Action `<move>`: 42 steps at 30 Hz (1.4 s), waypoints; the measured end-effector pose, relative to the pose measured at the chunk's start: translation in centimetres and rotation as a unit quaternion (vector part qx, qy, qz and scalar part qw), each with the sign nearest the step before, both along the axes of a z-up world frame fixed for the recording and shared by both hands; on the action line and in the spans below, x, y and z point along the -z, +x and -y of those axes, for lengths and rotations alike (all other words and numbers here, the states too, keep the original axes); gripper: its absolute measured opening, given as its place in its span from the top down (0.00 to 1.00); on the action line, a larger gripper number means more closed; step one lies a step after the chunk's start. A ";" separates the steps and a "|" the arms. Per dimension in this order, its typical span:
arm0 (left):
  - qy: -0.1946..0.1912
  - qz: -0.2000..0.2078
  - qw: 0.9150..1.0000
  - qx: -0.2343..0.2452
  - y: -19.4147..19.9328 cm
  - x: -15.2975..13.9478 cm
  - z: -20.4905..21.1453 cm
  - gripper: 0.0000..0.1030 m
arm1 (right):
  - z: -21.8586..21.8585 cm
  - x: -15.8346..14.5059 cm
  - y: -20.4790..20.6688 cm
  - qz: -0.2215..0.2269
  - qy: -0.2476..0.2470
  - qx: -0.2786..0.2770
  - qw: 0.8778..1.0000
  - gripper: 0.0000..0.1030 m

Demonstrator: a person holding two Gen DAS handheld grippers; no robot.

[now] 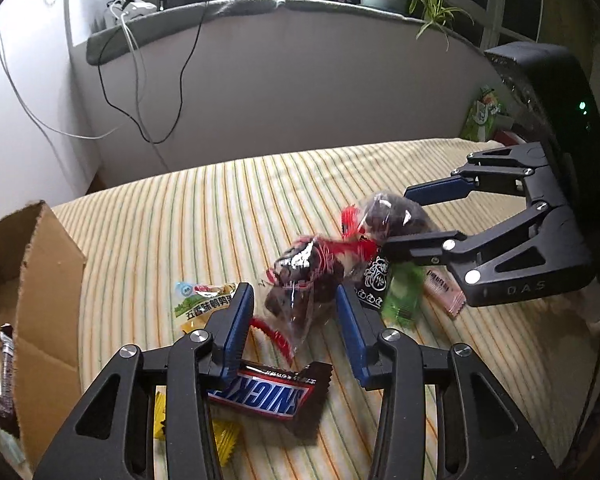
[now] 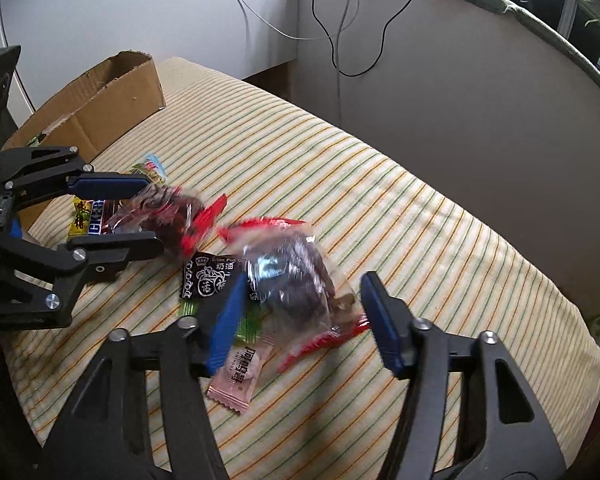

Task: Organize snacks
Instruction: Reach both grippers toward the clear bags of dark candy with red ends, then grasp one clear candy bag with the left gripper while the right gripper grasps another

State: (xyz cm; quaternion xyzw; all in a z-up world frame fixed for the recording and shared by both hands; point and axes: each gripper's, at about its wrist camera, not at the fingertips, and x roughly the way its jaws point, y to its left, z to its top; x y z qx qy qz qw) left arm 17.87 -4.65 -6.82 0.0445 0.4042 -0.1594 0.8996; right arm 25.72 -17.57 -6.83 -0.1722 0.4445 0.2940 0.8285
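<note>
Two clear, red-edged bags of dark dried fruit lie among loose snacks on the striped cloth. My left gripper (image 1: 296, 300) is open with its fingers on either side of the nearer bag (image 1: 304, 280); it also shows in the right wrist view (image 2: 148, 212) around that bag (image 2: 164, 216). My right gripper (image 2: 304, 300) is open around the other bag (image 2: 296, 276); it shows in the left wrist view (image 1: 396, 216) at that bag (image 1: 392, 212). A Snickers bar (image 1: 268, 396) lies under my left fingers.
An open cardboard box (image 2: 100, 100) stands at the left edge of the cloth and holds a few snacks (image 1: 6, 380). A black wrapper (image 2: 208, 276), a green one (image 1: 400, 296), a pink one (image 2: 240, 372), a yellow one (image 2: 80, 216) and a green-white packet (image 1: 204, 300) lie around.
</note>
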 end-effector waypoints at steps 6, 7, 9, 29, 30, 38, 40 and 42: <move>-0.003 -0.002 1.000 0.000 0.8 0.2 0.3 0.67 | 0.0 0.3 0.0 -0.002 -0.001 0.001 1.000 0.48; -0.005 -0.003 1.000 -0.001 0.8 0.4 0.2 0.68 | 0.0 0.3 0.0 -0.002 -0.002 0.002 1.000 0.54; -0.016 -0.006 1.000 -0.004 1.1 0.4 -0.1 0.70 | -0.1 0.4 0.0 -0.006 -0.001 0.003 1.000 0.57; -0.021 -0.020 1.000 -0.005 3.1 1.1 0.4 0.46 | 1.4 -0.1 0.0 -0.009 0.010 0.024 1.000 0.60; -0.025 -0.022 0.999 -0.004 3.3 1.1 0.5 0.49 | 1.4 -0.1 0.0 -0.009 0.009 0.026 1.000 0.60; -0.040 -0.025 0.999 0.002 3.1 0.9 0.8 0.70 | 2.5 -0.1 0.3 -0.009 0.015 0.040 0.999 0.60; -0.045 -0.024 0.999 -0.004 2.9 0.7 0.6 0.71 | 2.6 -0.2 0.1 -0.008 0.016 0.043 0.999 0.60; -0.057 -0.021 0.998 -0.008 2.4 0.3 0.1 0.71 | 2.6 -0.4 -0.1 -0.005 0.016 0.047 0.999 0.60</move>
